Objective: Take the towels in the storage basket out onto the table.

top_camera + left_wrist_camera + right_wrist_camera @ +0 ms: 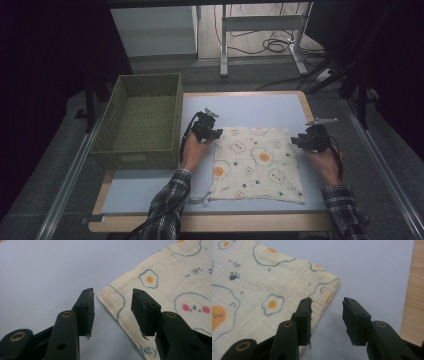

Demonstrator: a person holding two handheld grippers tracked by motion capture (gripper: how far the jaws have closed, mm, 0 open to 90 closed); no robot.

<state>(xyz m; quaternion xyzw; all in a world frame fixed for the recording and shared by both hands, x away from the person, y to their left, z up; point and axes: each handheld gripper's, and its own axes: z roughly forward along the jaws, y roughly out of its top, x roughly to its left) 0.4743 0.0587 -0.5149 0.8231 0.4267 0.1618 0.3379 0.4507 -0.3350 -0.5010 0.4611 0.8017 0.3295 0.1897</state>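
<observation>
Left gripper [112, 312]: jaws stood apart, nothing between them; they straddled the far left corner of the cloth, one jaw over the bare table, the other over the fabric edge. In the high view the left gripper [206, 127] sat at that same corner.
Right gripper [325, 318]: jaws likewise parted and empty, set astride the far right corner of the cloth, one jaw above the fabric, the other above bare table. From above the right gripper [312, 137] was at the cloth's right edge.
Cloth [257, 165]: a cream piece printed with fried eggs and small faces, lying flat on the table, a short string trailing from its near left corner. Its corner [150, 287] and the opposite one [274, 282] both lay unlifted.
Table [250, 107]: pale blue top with a wooden rim.
Basket [140, 122]: green woven, rectangular, on the table's left, just beside the left hand [192, 152].
Sleeves: plaid, at both forearms.
</observation>
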